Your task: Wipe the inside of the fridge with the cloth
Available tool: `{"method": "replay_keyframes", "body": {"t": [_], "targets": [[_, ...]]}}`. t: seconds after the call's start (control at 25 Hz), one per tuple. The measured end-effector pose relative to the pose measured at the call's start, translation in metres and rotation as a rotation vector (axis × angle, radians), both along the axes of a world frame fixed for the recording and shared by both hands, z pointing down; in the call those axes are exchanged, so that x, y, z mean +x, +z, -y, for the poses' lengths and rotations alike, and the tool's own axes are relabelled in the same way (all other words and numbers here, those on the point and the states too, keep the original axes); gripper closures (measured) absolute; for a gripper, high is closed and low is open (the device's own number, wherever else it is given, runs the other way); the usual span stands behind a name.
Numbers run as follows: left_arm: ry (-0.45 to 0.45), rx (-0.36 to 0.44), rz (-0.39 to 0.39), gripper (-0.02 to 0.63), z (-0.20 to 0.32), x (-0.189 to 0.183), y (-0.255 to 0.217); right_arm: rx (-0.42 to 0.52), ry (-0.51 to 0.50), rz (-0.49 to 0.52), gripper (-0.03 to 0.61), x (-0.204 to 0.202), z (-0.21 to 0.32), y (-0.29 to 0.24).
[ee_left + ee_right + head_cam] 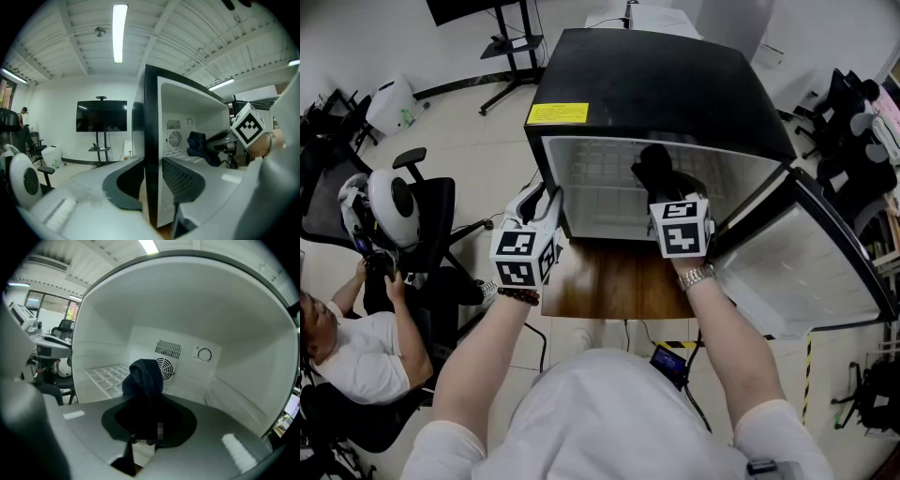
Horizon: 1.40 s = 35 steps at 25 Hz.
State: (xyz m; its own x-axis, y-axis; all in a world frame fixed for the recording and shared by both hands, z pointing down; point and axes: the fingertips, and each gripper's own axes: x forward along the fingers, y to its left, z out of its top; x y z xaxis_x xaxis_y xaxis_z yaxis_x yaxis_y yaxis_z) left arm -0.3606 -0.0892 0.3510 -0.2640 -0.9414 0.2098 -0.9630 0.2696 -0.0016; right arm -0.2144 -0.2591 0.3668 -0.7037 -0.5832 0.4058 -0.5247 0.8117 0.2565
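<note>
Inside the fridge [187,305], right hand-held gripper [149,420] tight on cloth [143,378].

Yellow label [557,113] on fridge [675,84] top — print too small; nothing else legible.

I get bright, even light from the ceiling strip [120,33]. Both gripper views bulge, go black at the corners, and blur close up. There is soft glare on the table [619,291].

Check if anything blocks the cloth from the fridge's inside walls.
Nothing visible does: the right gripper holds the dark cloth inside the open fridge, with only bare white walls and the wire shelf around it.
</note>
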Motion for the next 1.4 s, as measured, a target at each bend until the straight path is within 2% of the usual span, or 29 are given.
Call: {"method": "replay_keyframes", "body": {"t": [1.16,1.4], "targets": [[-0.010,-0.014,-0.003,0.500,-0.004,0.000,0.000,-0.065,0.308,0.049,0.511,0.091,0.053,0.006],[0.000,-0.035,-0.033,0.505,-0.015,0.018,0.016,-0.025,0.237,0.138,0.511,0.087,0.040,-0.012]]}}
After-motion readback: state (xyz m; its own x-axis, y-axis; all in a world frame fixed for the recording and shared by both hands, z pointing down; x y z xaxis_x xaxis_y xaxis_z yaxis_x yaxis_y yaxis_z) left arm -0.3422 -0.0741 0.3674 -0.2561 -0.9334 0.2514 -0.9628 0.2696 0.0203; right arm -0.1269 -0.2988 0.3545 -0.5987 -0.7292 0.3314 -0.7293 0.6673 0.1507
